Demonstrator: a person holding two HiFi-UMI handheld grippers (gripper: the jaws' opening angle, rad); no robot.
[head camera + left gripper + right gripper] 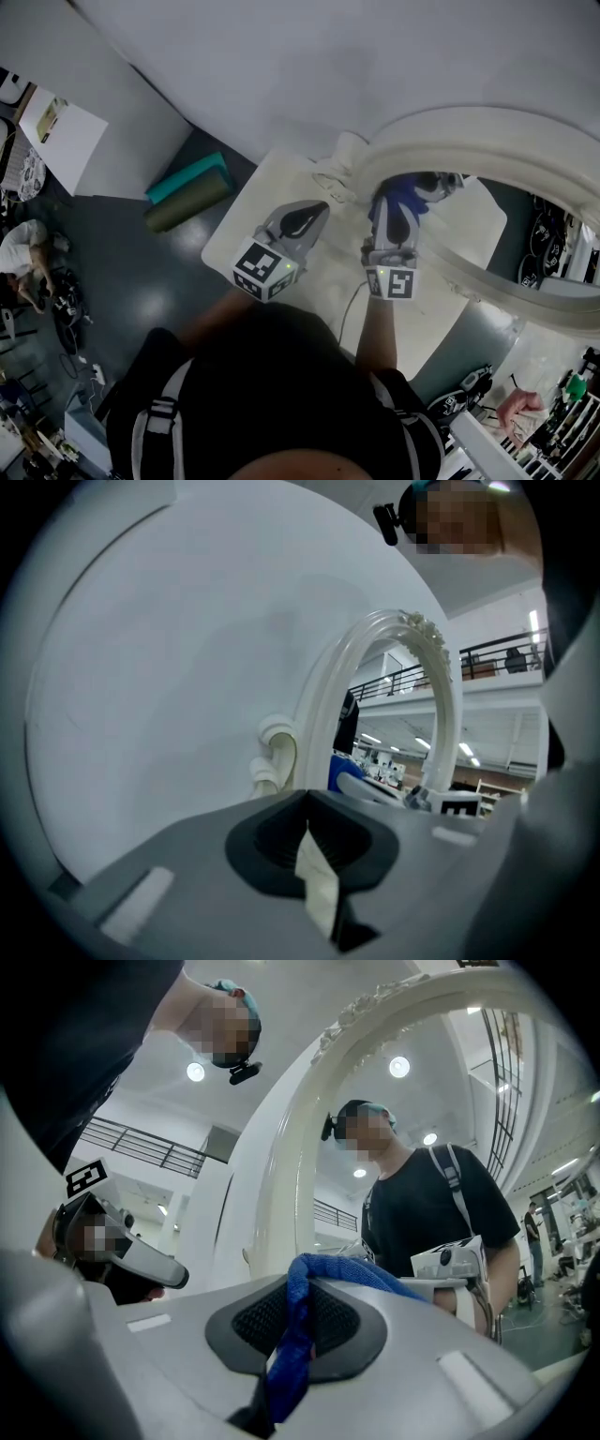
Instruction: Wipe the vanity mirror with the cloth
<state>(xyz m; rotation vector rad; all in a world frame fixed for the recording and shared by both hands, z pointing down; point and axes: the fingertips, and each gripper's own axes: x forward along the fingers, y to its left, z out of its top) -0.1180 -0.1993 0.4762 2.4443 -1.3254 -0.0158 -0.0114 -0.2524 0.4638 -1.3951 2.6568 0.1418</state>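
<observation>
— Where is the cloth (398, 211) sitting?
— The blue fabric is hanging at the centre of the head view. The right gripper (300, 1288) is clamping it between its jaws, close before the lower left of the vanity mirror (487, 131) with its white arched frame. Whether it is touching the glass cannot be told.
— And the left gripper (307, 799)?
— It is hovering just left of that, over the white table (272, 178), jaws pressed together and gripping nothing.

Dim, soft frames; gripper views fisheye-warped, edges dark.
</observation>
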